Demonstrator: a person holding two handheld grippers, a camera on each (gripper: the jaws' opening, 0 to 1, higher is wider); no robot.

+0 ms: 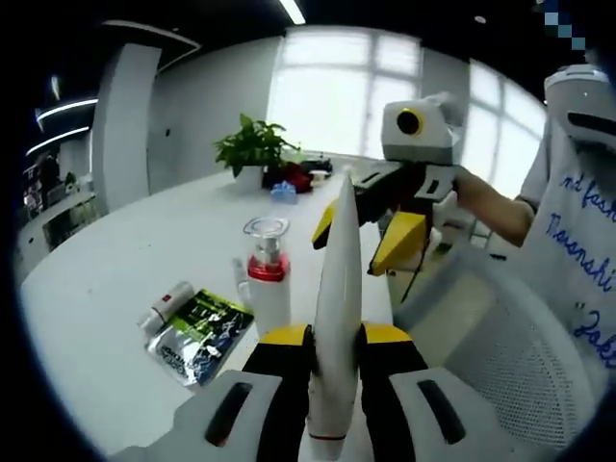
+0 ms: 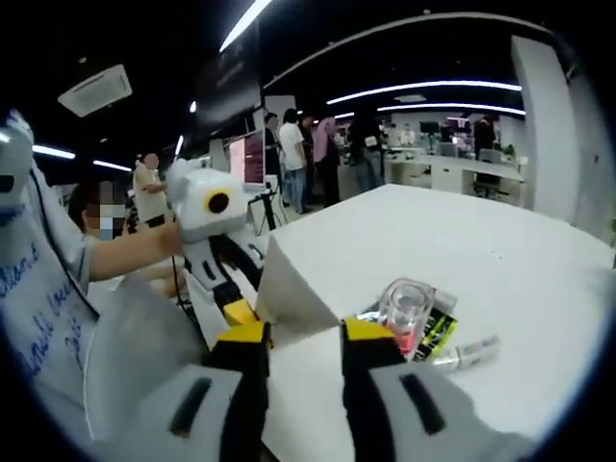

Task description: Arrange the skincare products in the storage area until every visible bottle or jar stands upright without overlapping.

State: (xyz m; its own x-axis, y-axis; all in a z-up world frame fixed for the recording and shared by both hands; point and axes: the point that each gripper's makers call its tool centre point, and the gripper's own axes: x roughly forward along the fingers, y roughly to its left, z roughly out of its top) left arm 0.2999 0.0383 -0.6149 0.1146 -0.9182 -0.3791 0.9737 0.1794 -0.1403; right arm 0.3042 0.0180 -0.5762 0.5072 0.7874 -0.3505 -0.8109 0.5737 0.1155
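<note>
- Tube (image 1: pixel 339 318), white and tapered, sits clenched in our left tool (image 1: pixel 335 342) above the white tabletop (image 1: pixel 144 260).
- Our right tool (image 2: pixel 305 351) hangs released, jaws apart.
- Pump bottle (image 1: pixel 267 279) with clear cap stands upright beside a flat sachet (image 1: pixel 200 334) and a small lying tube (image 1: pixel 166 306).

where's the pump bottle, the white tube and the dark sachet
pump bottle (image 1: pixel 267 279), left gripper view, on its red collar below the clear cap
white tube (image 1: pixel 339 289), left gripper view, mid-body, held upright in the left gripper's fingers
dark sachet (image 1: pixel 199 334), left gripper view, centre of the flat packet
</note>
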